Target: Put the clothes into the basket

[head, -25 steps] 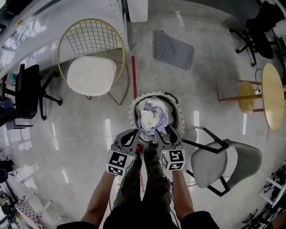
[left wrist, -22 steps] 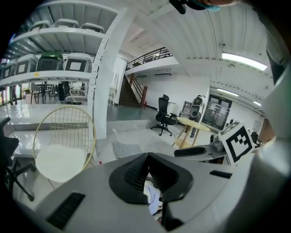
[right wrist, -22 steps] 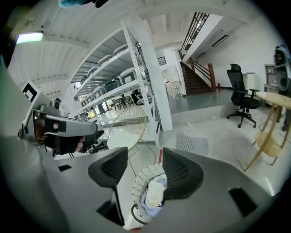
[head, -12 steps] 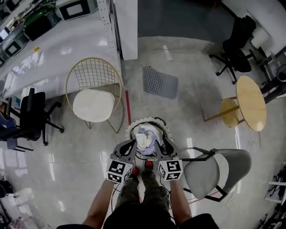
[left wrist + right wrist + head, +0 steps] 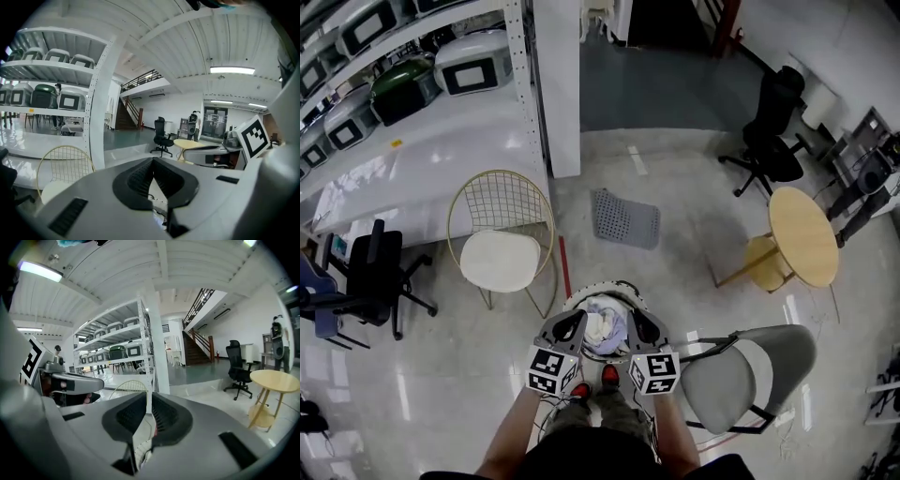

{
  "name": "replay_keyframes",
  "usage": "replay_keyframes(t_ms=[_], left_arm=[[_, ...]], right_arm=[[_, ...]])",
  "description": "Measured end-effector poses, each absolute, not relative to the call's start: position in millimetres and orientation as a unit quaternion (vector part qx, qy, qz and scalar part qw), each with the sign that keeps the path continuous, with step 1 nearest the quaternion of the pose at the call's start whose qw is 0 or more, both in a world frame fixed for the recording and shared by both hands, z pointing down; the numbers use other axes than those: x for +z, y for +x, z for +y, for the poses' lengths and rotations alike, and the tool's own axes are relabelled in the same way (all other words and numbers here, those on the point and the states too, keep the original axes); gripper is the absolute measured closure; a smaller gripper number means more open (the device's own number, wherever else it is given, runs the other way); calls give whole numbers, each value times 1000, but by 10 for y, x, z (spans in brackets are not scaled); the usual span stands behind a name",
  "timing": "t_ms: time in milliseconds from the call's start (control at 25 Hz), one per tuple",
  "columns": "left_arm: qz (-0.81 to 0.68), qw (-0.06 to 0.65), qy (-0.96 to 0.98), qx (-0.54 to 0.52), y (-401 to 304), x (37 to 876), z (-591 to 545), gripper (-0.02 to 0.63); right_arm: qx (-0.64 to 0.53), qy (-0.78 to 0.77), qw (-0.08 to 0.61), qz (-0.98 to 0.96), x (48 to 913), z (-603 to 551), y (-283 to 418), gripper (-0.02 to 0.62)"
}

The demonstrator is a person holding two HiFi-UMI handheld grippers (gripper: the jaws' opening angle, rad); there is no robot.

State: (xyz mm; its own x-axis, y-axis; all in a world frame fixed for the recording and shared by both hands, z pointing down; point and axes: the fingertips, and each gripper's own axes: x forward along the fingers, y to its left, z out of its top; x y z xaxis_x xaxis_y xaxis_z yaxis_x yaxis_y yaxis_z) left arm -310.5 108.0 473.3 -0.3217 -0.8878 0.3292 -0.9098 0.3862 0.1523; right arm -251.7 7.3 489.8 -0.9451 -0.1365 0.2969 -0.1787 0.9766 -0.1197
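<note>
- At the far left we see white shelving (image 5: 441, 89) loaded with grey boxes, and in front of it a black office chair (image 5: 375, 281).
- Next comes a gold wire chair (image 5: 502, 239) with a white seat pad, standing on the glossy floor (image 5: 694, 267).
- The left gripper (image 5: 565, 328) shows over the basket's left rim in the head view. In its own view we find the jaws closed, tips meeting, with nothing held between them.
- The white basket (image 5: 616, 285) stands on the floor just ahead of the person's red shoes (image 5: 581, 389). The clothes (image 5: 602, 323), white and pale lilac, lie piled inside it.
- The right gripper (image 5: 645, 328) shows over the basket's right rim. Its jaws have just been closing and now leave only a thin slit, with nothing between the pads. A bit of the basket's rim shows below them.
- Beyond the basket we see a grey perforated mat (image 5: 625, 217) lying flat on the floor.
- To the right a grey chair (image 5: 750, 370) stands near the basket, with a round wooden table (image 5: 803, 234) farther off.
</note>
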Motion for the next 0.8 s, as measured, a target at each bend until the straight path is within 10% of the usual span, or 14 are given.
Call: replay_keyframes(t_ms=[800], left_arm=[[-806,130,577,39,-2969,4185,1266,600]], right_arm=[[36,106,83,-990,4190,191,-2080,555]])
